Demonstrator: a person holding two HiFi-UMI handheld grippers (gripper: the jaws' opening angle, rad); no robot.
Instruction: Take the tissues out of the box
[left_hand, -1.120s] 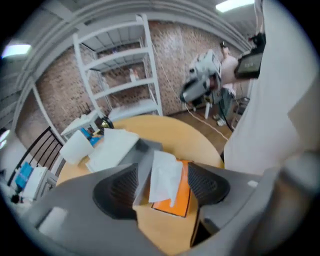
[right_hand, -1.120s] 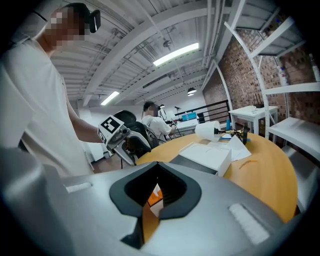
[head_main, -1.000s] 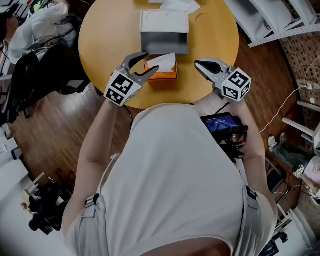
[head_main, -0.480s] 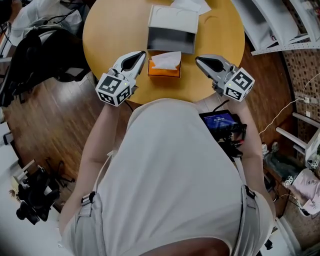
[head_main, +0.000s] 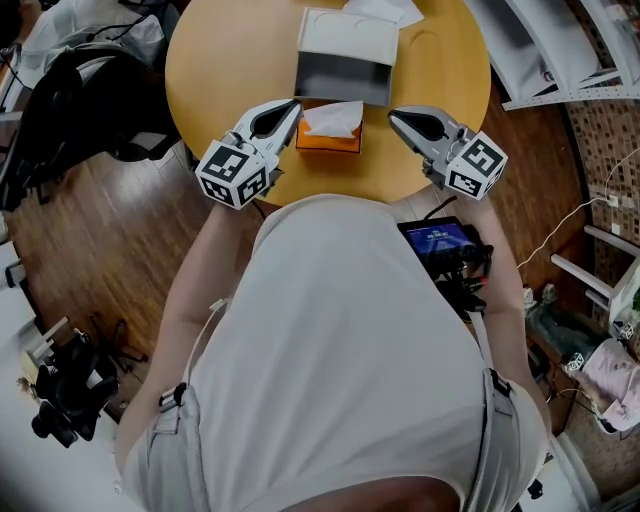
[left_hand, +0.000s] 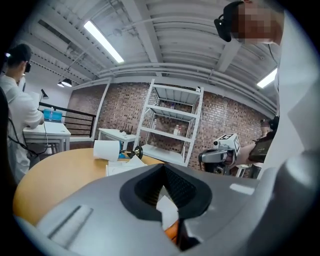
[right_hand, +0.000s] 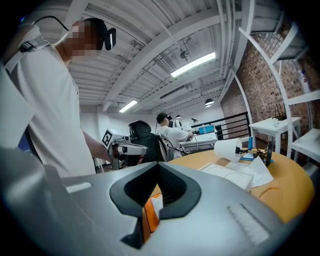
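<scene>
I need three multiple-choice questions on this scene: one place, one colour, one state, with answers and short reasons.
1. Where does the tissue box stand?
A. on the floor
B. on the table, between left gripper and right gripper
C. on a shelf
2. Which colour is the tissue box?
A. blue
B. green
C. orange
3. How is the top tissue?
A. sticking up from the box
B. lying on the floor
C. fully inside
Answers: B, seen from the head view; C, orange sides; A, white paper rises above it.

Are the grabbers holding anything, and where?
No. Both the left gripper and right gripper are shut and empty, beside the tissue box.
</scene>
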